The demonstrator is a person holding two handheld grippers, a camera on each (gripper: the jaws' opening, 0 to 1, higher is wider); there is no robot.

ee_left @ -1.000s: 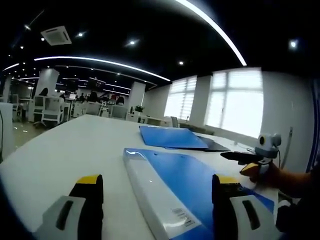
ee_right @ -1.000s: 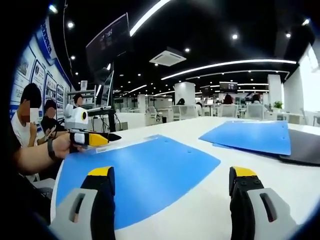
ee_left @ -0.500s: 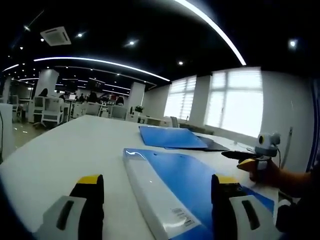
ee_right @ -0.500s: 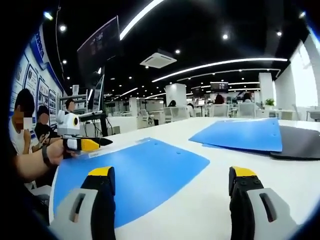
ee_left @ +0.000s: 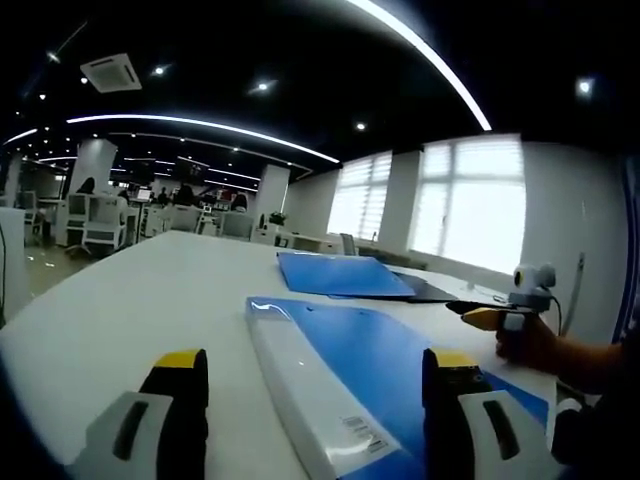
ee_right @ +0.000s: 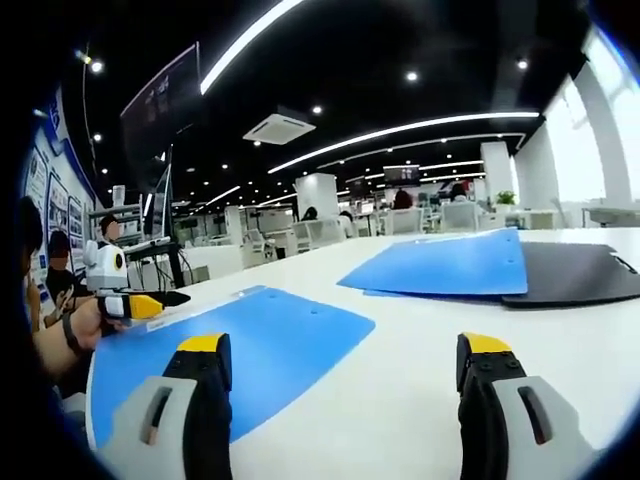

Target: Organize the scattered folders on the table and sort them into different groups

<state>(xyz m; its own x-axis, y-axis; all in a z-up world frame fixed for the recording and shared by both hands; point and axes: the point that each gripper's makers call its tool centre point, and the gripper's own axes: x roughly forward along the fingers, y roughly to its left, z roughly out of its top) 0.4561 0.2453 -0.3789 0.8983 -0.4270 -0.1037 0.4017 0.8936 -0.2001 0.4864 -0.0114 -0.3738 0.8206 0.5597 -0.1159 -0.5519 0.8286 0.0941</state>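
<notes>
A blue folder [ee_left: 375, 365] with a clear spine lies on the white table [ee_left: 150, 300], just beyond my left gripper [ee_left: 315, 362], whose jaws stand wide open and hold nothing. Farther back lies a second blue folder [ee_left: 340, 273], partly on top of a black folder [ee_left: 437, 291]. A hand holds my right gripper [ee_left: 488, 316] at the right, above the near folder's far end. In the right gripper view, the right gripper [ee_right: 345, 345] is open over the bare table, between the near blue folder [ee_right: 230, 345] and the far blue folder [ee_right: 450, 265] resting on the black folder [ee_right: 570, 275]. The left gripper [ee_right: 140, 303] shows at the left.
The table runs wide and bare to the left of the folders in the left gripper view. Office desks and chairs [ee_left: 95, 220] stand behind it and bright windows [ee_left: 470, 205] lie to the right. People [ee_right: 60, 270] sit beside a monitor stand [ee_right: 160, 240].
The right gripper view has swung right, so the folders sit further left and the black one shows more. In the left gripper view the right gripper has drifted slightly right; the left view holds still.
</notes>
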